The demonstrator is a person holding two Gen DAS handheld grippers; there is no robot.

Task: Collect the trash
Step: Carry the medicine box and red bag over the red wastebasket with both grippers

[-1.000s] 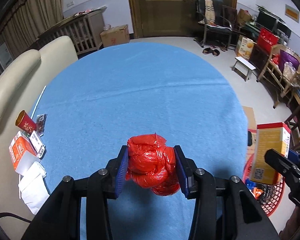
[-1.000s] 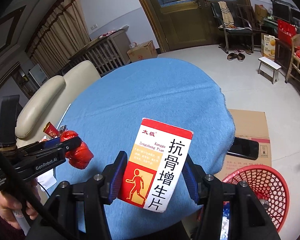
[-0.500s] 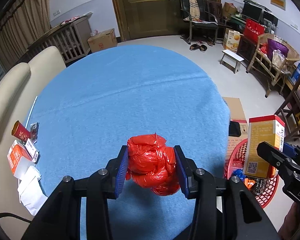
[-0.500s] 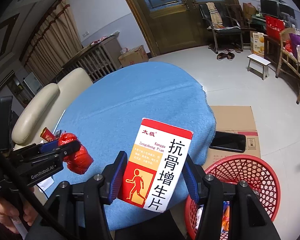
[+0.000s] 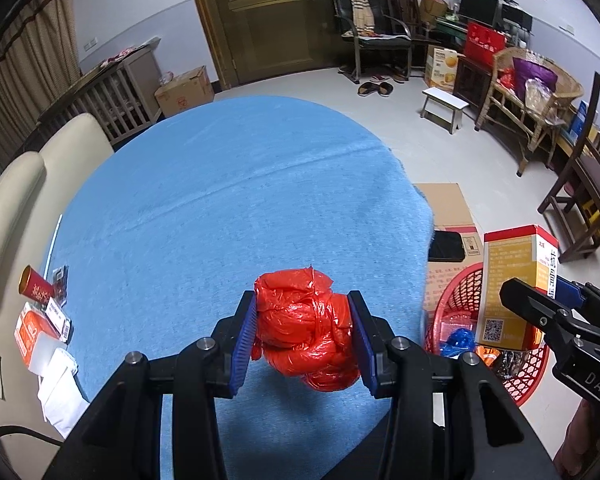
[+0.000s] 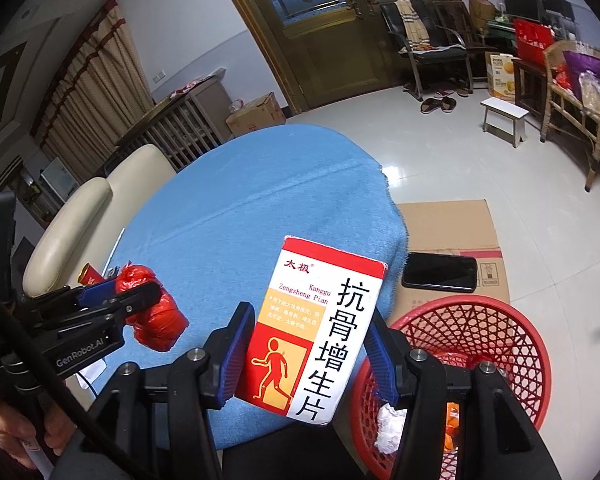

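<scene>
My left gripper (image 5: 303, 330) is shut on a crumpled red plastic bag (image 5: 306, 332) and holds it above the near edge of the blue table (image 5: 228, 208); the bag also shows in the right wrist view (image 6: 154, 314). My right gripper (image 6: 306, 350) is shut on a red, white and yellow medicine box (image 6: 316, 328), held upright beside the table's right edge, next to a red mesh basket (image 6: 496, 344) on the floor. In the left wrist view the box (image 5: 516, 292) hangs over the basket (image 5: 460, 304), which holds several bits of trash.
A small red can (image 5: 36, 288), packets and white tissues (image 5: 58, 388) lie at the table's left edge by a cream sofa (image 5: 16, 184). Flat cardboard (image 6: 452, 224) with a black phone (image 6: 440, 272) lies on the floor behind the basket. Chairs and a stool (image 5: 444, 108) stand farther off.
Both grippers have moved right with their loads. The basket has come into fuller view, and the box now stands closer to it.
</scene>
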